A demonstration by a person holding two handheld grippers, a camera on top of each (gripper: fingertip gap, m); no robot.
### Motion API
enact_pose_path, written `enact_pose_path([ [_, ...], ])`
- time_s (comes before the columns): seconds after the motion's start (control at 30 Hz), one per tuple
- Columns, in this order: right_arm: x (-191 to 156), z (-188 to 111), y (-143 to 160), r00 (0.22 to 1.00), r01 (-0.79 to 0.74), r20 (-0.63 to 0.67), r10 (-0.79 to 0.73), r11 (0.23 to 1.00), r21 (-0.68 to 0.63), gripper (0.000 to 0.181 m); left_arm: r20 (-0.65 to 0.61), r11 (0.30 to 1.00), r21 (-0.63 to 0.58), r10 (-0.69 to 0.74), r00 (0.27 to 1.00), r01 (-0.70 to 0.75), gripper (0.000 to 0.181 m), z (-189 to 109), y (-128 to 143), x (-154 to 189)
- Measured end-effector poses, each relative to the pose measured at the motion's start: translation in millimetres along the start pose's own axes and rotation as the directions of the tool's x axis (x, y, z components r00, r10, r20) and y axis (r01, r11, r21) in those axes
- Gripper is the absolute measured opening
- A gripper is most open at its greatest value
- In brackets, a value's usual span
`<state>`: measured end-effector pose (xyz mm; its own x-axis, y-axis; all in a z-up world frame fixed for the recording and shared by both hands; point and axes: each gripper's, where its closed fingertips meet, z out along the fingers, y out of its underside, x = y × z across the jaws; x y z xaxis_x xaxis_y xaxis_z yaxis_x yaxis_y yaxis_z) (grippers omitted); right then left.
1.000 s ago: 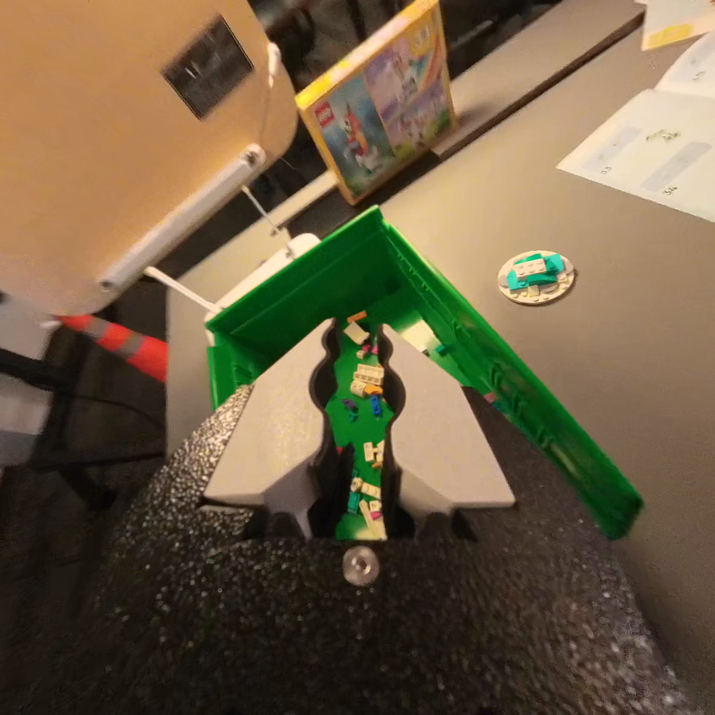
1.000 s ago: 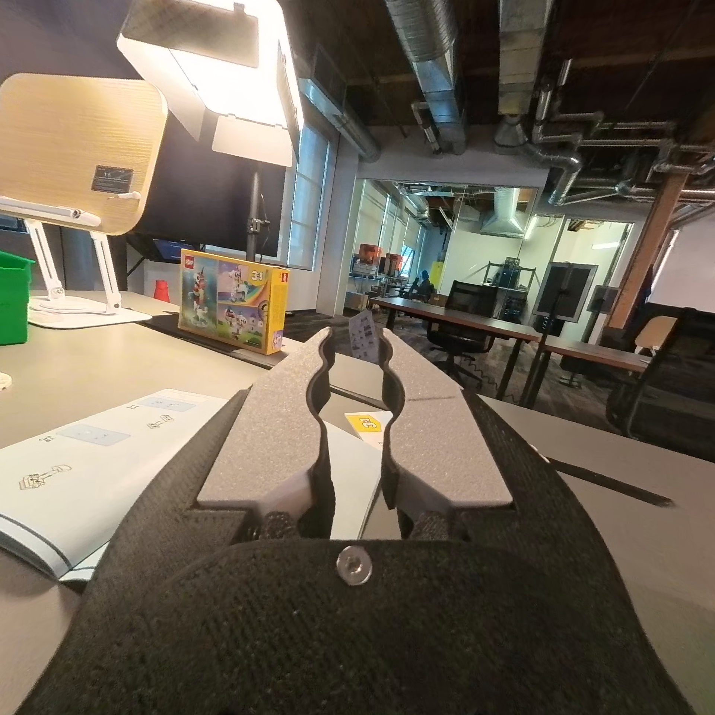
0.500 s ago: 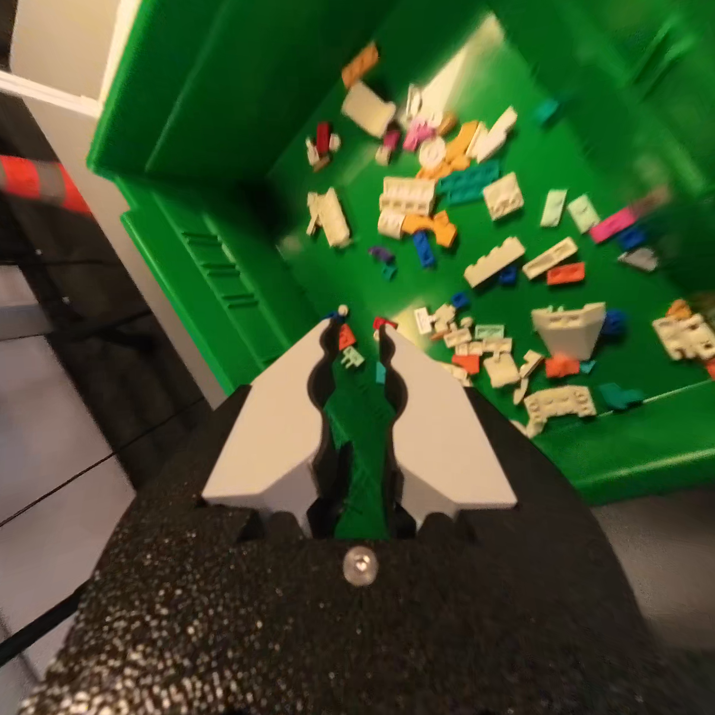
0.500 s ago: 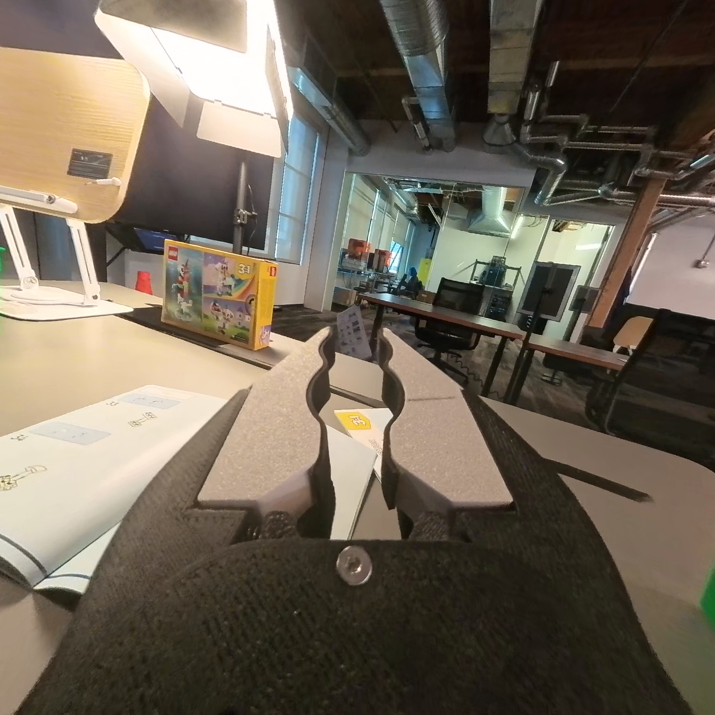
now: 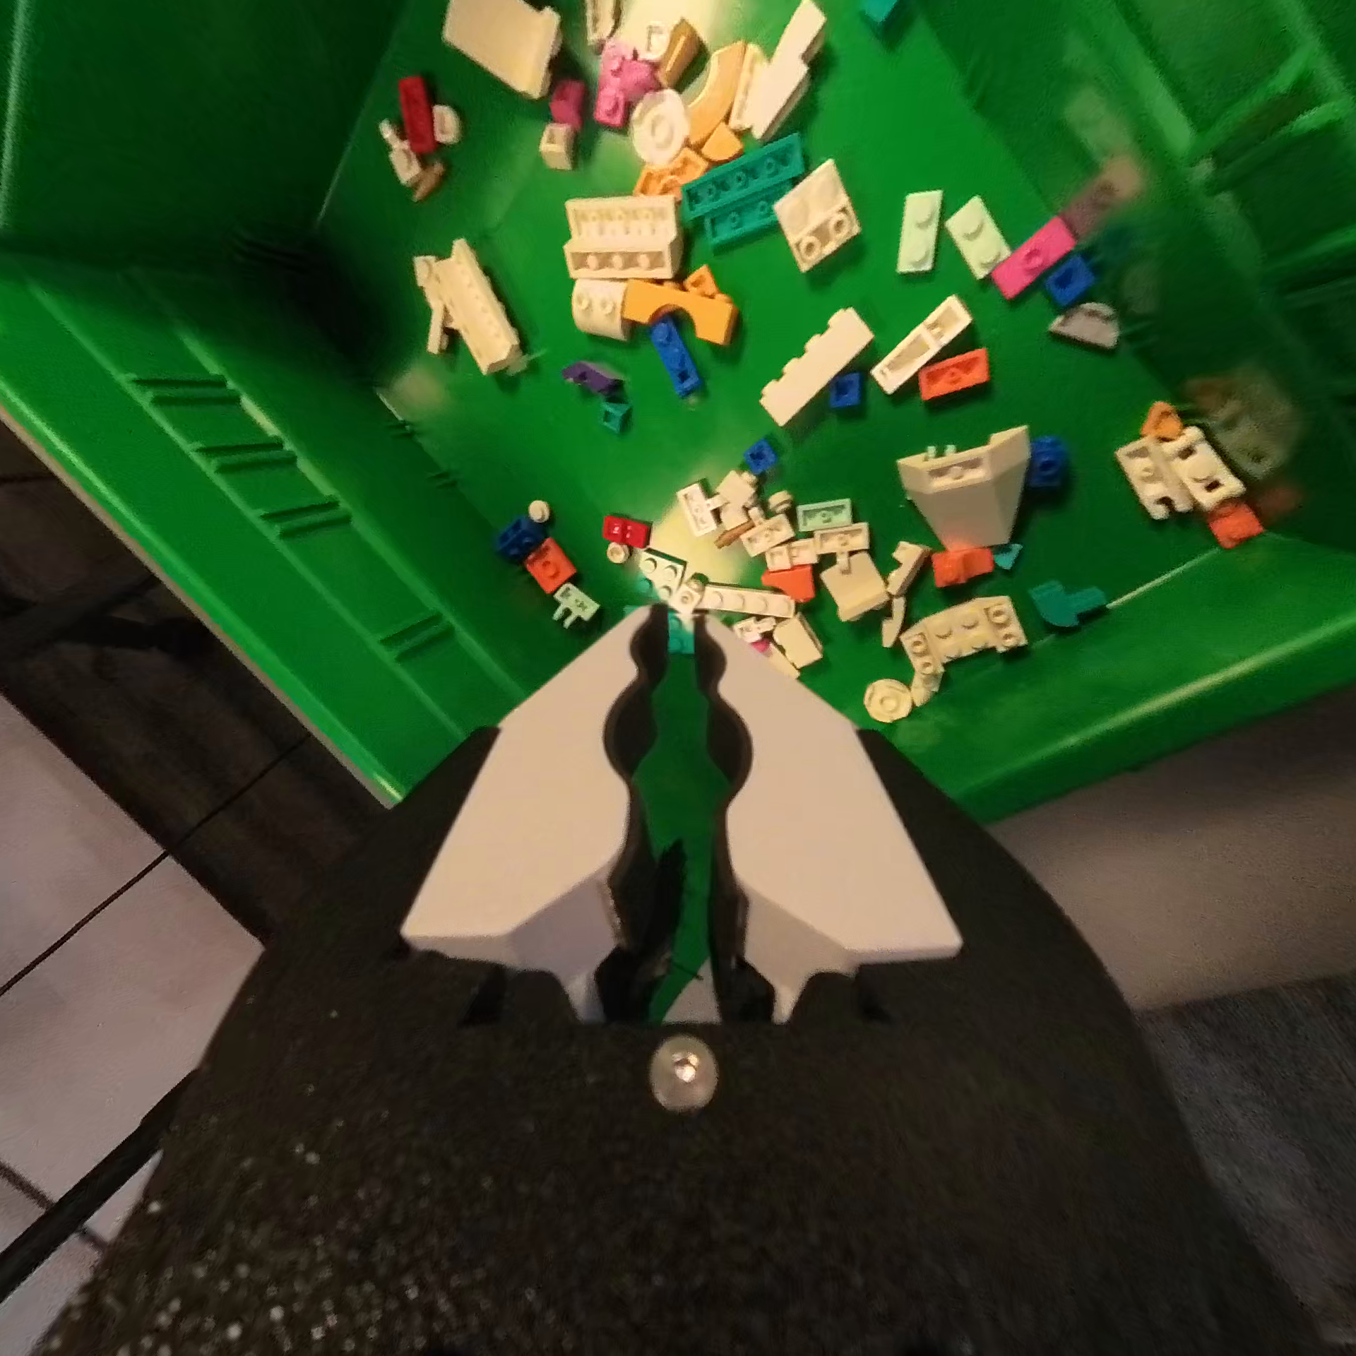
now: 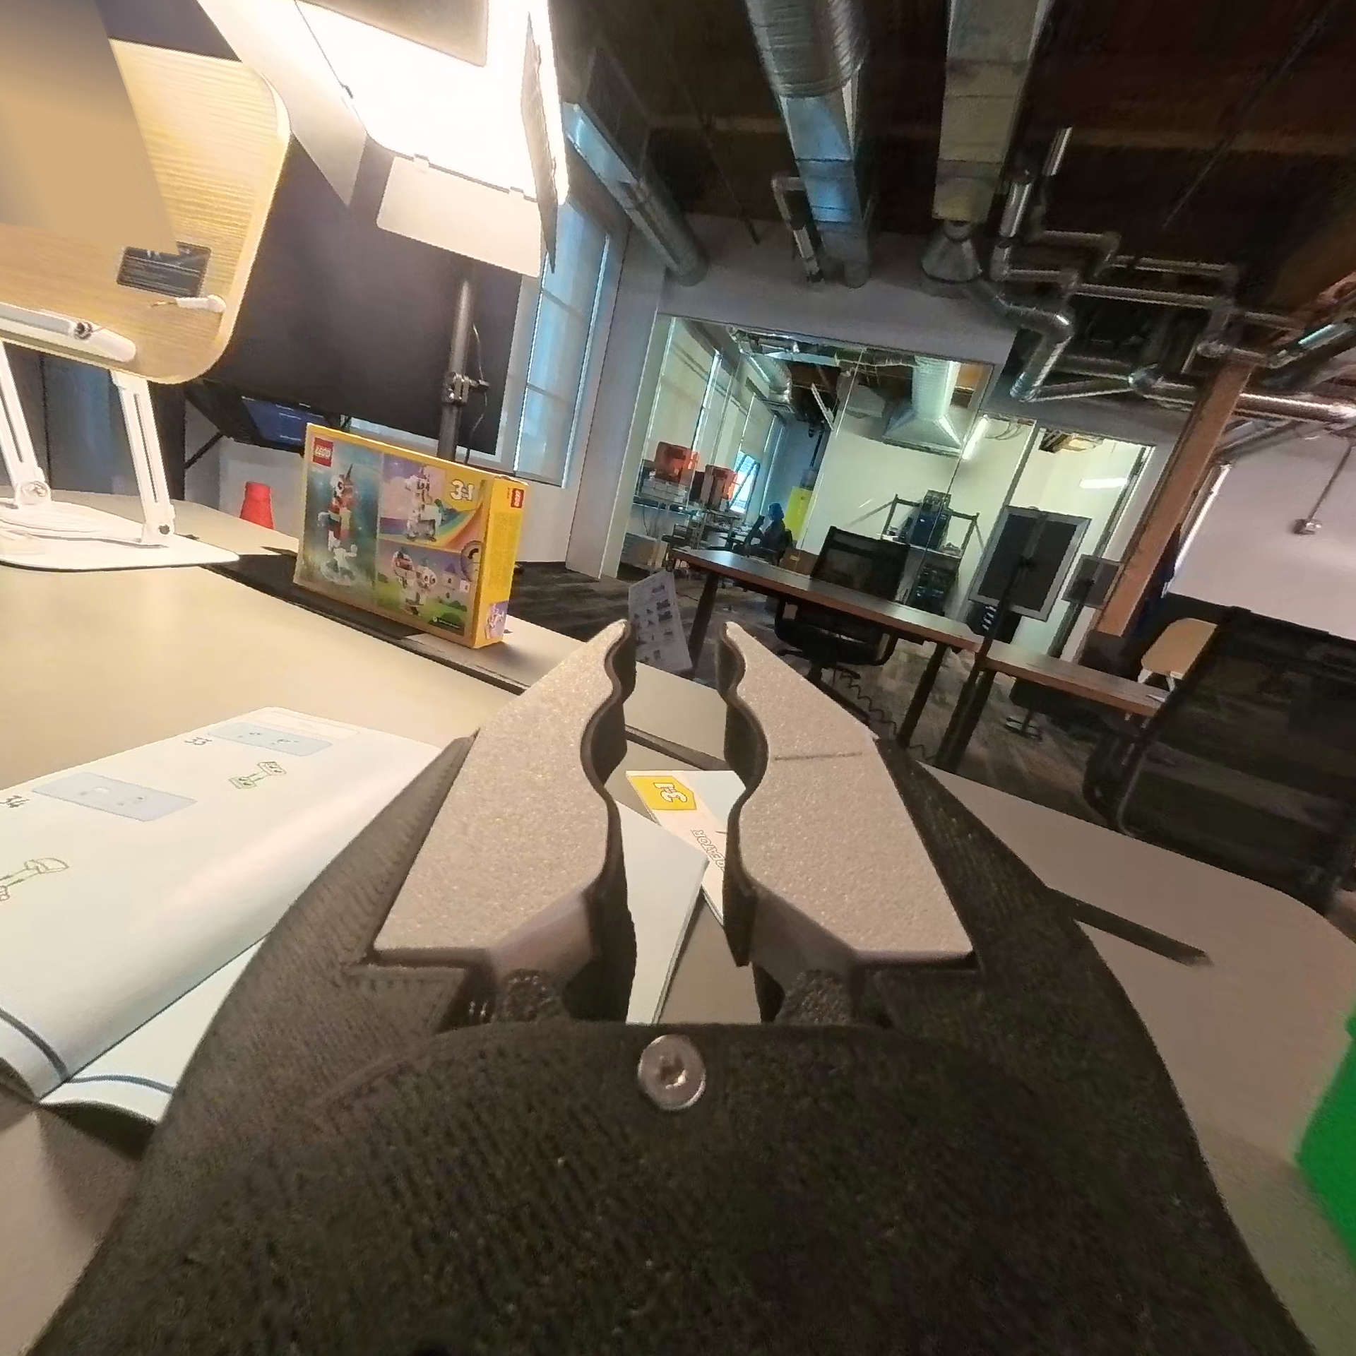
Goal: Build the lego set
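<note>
Down inside the green bin (image 5: 220,455), the left tool (image 5: 679,624) hung w/ its tips just over the loose lego pieces, jaws a narrow gap apart and gripping nothing. A small teal piece (image 5: 681,640) showed in the gap right at the tips; whether the tips touched it I couldn't tell, pic too blurred. Judged step: picking one brick out of the bin.

To do it well, prob.: the pile near the tips was crowded, w/ a long white plate (image 5: 741,603) and small white bits touching each other, so come straight down on one piece only, close on its two flat sides, lift slowly so neighbours don't ride up. A tiny piece could easily twist or flick away if nipped on a corner.

Bin contents: mostly white and cream parts. Far end held a teal plate (image 5: 741,176), an orange arch (image 5: 682,312) and pink bits. To the right sat a big cream sloped piece (image 5: 961,488) w/ an orange-red brick (image 5: 961,565) touching its near edge; blue and red small bricks lay scattered between.

Right tool (image 6: 675,653) was well apart from the bin, held over the grey worktop (image 6: 183,646), jaws partly open, empty. Below it lay the open instruction booklet (image 6: 183,822); farther back stood the yellow lego box (image 6: 407,547) upright.
</note>
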<state>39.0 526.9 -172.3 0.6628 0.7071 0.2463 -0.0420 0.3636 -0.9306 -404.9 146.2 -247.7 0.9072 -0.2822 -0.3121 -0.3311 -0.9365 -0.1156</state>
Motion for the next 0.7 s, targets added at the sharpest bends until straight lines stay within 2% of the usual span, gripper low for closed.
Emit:
enact_pose_path([
  [0.17, -3.4, 0.1, 0.0, 1.0, 0.016, 0.013, -0.016, 1.0, -0.001, 0.019, -0.089, 1.0, -0.01, 0.004, 0.996, -0.005, 0.021, 0.1, 1.6, 20.6],
  [0.33, -3.3, 0.2, 0.1, 1.0, 0.016, 0.013, -0.016, 1.0, -0.001, 0.019, -0.157, 0.999, -0.033, 0.011, 0.987, -0.017, 0.026, 4.7, 6.3, 37.1],
  [0.5, -4.8, 0.3, 0.3, 1.0, 0.024, 0.018, -0.024, 1.0, -0.003, 0.019, -0.181, 0.999, -0.028, -0.025, 0.983, 0.02, 0.027, 6.9, 8.8, 30.8],
  [0.7, -6.7, 0.6, 0.6, 0.999, 0.036, 0.024, -0.036, 0.999, -0.005, 0.019, -0.336, 0.997, -0.061, 0.017, 0.942, -0.039, 0.01, 12.6, 16.5, 57.6],
])
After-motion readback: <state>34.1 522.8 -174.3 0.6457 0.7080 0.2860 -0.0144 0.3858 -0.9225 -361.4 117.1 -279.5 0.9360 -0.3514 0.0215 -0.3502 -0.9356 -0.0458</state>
